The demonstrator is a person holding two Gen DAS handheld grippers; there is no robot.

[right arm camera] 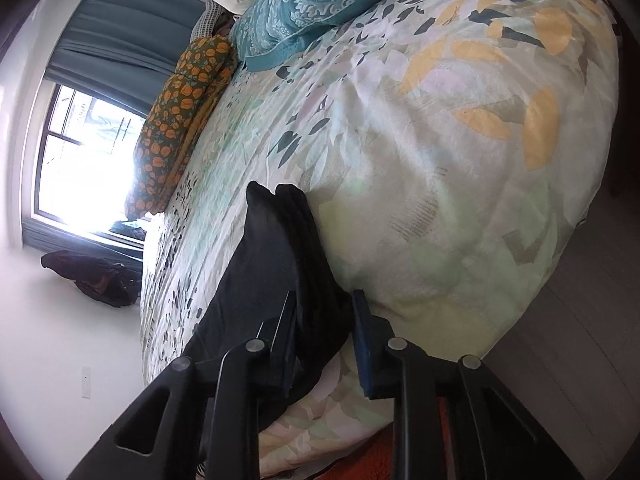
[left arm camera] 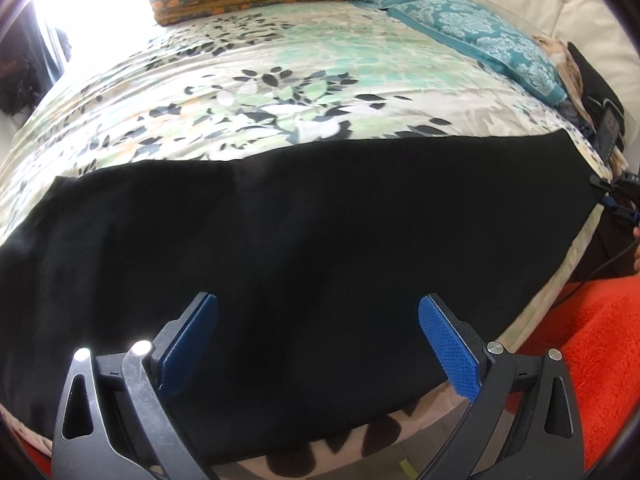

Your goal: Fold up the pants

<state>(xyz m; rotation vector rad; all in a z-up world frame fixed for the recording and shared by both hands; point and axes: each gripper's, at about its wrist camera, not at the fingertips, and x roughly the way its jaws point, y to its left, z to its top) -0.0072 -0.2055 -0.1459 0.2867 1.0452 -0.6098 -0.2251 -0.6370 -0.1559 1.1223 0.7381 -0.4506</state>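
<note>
Black pants point(left arm camera: 280, 240) lie flat across the bed point(left arm camera: 240, 92); our right claw point(right arm camera: 322, 320) pinches one bunched end, left claw point(left arm camera: 318, 344) hangs open above the cloth. Risk: thick bunch slips out on lifting, or we snag the bedcover underneath.

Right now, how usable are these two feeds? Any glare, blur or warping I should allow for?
Left wrist view: window glare whites out the top-left corner; the pants are so black that no folds show; fisheye bows the bed. Right wrist view: the window is blown out, the picture is rolled sideways, and the bed looks soft near the claw.
</note>
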